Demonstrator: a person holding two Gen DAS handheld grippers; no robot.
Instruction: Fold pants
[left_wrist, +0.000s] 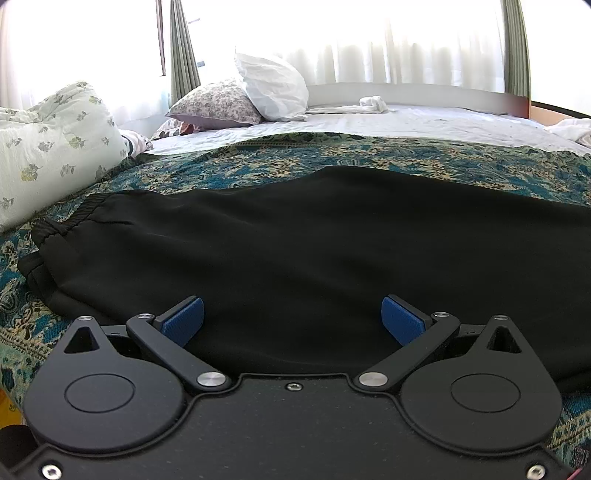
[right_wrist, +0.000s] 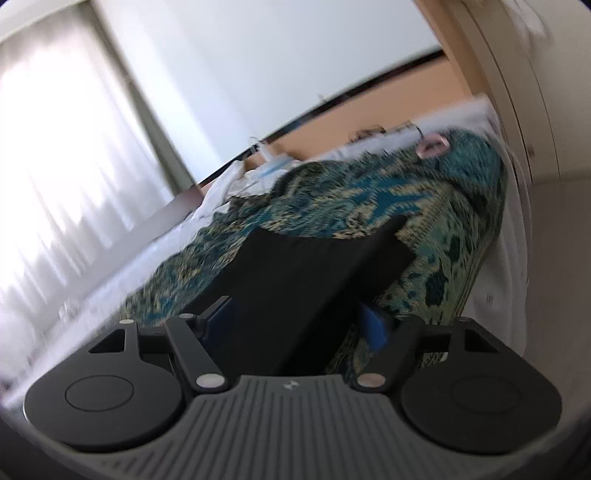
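Observation:
Black pants (left_wrist: 295, 240) lie flat across a teal patterned bedspread (left_wrist: 332, 155), with the elastic waistband (left_wrist: 55, 229) at the left. My left gripper (left_wrist: 291, 319) is open, its blue pads (left_wrist: 184, 317) spread wide just over the near edge of the pants. In the tilted, blurred right wrist view, a pant leg (right_wrist: 295, 280) runs away from my right gripper (right_wrist: 295, 321). Its jaws stand open on either side of the leg, with one blue pad (right_wrist: 373, 328) showing at the right. The leg end (right_wrist: 391, 236) rests on the bedspread (right_wrist: 369, 192).
A floral duvet (left_wrist: 55, 144) is bunched at the left. Pillows (left_wrist: 266, 88) and a white cloth (left_wrist: 373, 103) lie at the head of the bed on the white sheet (left_wrist: 406, 122). Curtains (left_wrist: 388, 48) hang behind. The bed's right edge (right_wrist: 506, 258) drops beside a wall.

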